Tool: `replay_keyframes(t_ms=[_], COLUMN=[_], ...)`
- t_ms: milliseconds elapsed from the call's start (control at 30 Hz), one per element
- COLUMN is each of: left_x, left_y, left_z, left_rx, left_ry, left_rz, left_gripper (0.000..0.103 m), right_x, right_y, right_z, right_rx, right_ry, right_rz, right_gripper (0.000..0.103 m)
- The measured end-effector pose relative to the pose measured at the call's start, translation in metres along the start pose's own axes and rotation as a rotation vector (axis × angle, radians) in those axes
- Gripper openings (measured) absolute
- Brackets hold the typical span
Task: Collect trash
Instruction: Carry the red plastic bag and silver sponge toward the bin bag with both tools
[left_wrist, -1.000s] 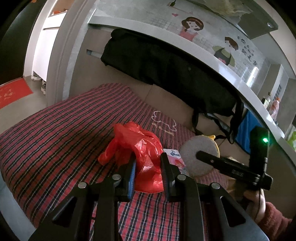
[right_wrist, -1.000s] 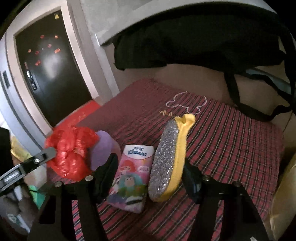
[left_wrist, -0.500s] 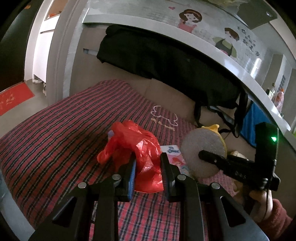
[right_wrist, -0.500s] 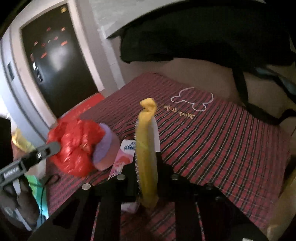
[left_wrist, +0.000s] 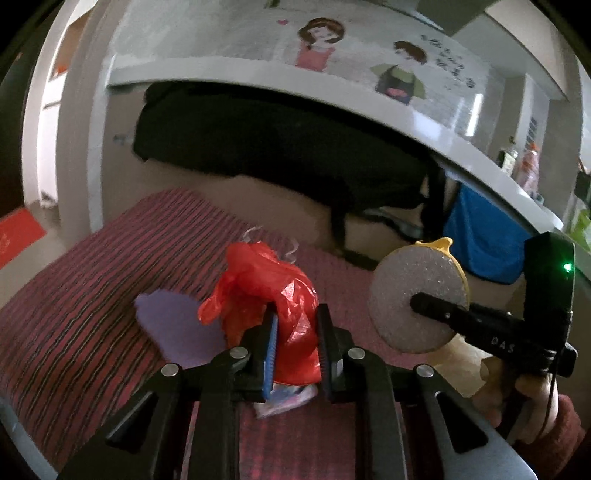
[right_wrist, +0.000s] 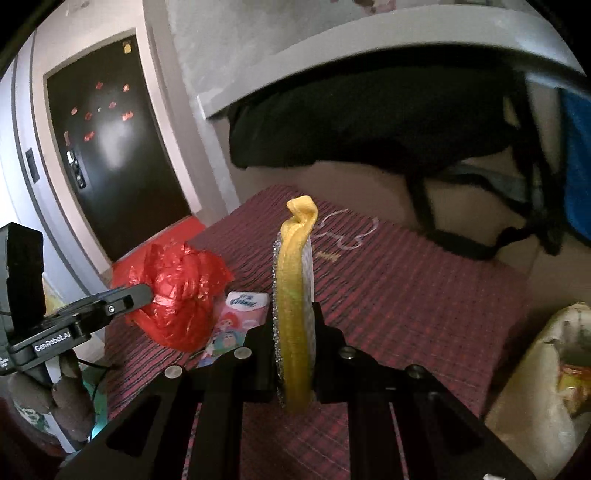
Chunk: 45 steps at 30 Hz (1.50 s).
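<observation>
My left gripper (left_wrist: 295, 343) is shut on a crumpled red plastic bag (left_wrist: 273, 295) and holds it above the red plaid cushion (left_wrist: 92, 280). The bag also shows in the right wrist view (right_wrist: 181, 291). My right gripper (right_wrist: 293, 350) is shut on a round silver-and-yellow scouring pad (right_wrist: 295, 288), held upright on edge above the cushion; in the left wrist view the pad (left_wrist: 417, 295) is at the right. A cartoon tissue pack (right_wrist: 236, 321) lies flat on the cushion under the bag. A purple foam piece (left_wrist: 173, 325) lies left of the bag.
A black bag (left_wrist: 280, 147) hangs under a white shelf behind the cushion. A blue cloth (left_wrist: 480, 240) hangs at the right. A cream trash bag with wrappers (right_wrist: 554, 376) is open at the right edge. A dark door (right_wrist: 107, 155) and red mat are at the left.
My right gripper closed on the scouring pad, turned it upright and lifted it off the cushion. My left gripper lifted the red bag, uncovering the purple foam piece.
</observation>
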<state>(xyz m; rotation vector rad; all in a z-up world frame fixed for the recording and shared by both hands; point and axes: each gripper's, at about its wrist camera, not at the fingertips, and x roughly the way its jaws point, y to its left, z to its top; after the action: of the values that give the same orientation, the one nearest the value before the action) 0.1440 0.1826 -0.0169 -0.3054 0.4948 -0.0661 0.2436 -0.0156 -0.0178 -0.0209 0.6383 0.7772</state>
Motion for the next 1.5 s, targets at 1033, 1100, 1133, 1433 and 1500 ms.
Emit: replay_keyframes(t_ms=[1033,1100,1133,1433,1500], left_x=[0.088,0.092,0.093,0.123,0.131], left_y=[-0.267,-0.274,-0.276,-0.296,-0.299], left_z=[0.011,0.009,0.009,-0.001,-0.004], left_rx=[0.286,0.293,0.294,0.289,0.283], left_ry=[-0.048,-0.044,-0.041,0.022,0.042], left_rz=[-0.240,-0.254,-0.262,-0.326,-0.336], left_gripper=[0.019,0.019,0.019,0.019,0.019], right_x=[-0.193,-0.198,-0.200,-0.206,-0.206], right_y=[-0.185,-0.192,-0.196,-0.217,-0.222], right_z=[-0.035,-0.038,-0.040,-0.045,-0.047], right_rx=[0.128,0.142,0.150,0.189,0.197], right_ry=[-0.226,-0.230,-0.232,-0.241,-0.240], right_rz=[-0.360,-0.368,-0.375,-0.404,-0.406], right_gripper=[0.013,0.013,0.013,0.013,0.013])
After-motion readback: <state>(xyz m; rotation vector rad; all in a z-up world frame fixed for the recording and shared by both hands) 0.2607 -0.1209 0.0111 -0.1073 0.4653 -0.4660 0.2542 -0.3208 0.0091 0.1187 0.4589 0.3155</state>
